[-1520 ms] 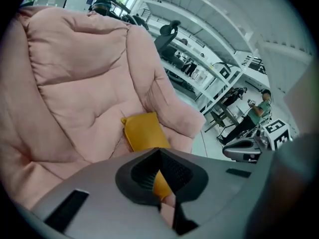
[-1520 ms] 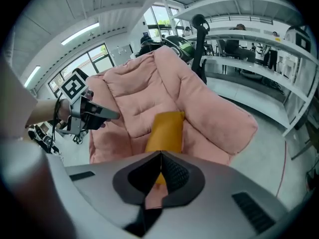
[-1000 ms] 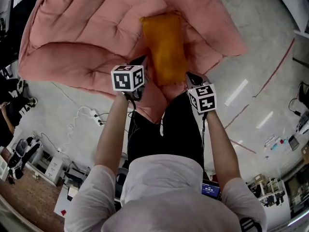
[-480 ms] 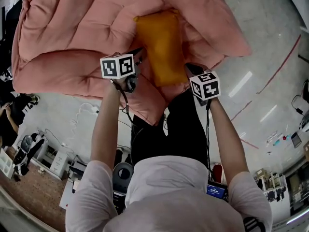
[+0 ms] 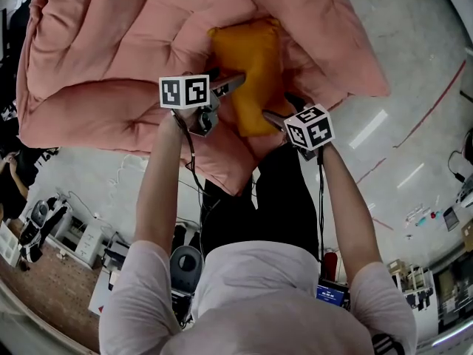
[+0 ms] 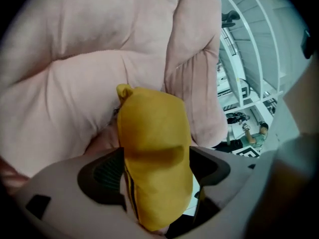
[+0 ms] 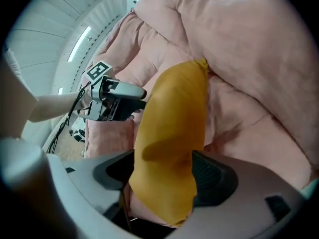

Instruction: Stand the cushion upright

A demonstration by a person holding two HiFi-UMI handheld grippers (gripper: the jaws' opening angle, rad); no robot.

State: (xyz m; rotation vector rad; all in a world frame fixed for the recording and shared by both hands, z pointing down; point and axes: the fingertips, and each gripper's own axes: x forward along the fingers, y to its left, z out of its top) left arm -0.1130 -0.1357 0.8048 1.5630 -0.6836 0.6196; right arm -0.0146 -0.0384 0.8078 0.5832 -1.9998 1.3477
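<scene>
With jaws just opened wide around its near end, the left gripper (image 6: 157, 168) and right gripper (image 7: 164, 176) straddle the cushion (image 5: 247, 65), flat on the quilt (image 5: 96, 50); gripping and raising remain.

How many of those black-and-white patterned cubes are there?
2. One cube tops the left hand-held gripper, the other cube the right hand-held gripper. Both pairs of jaws have just been opening, the orange cushion between them. No more seem hidden.
</scene>
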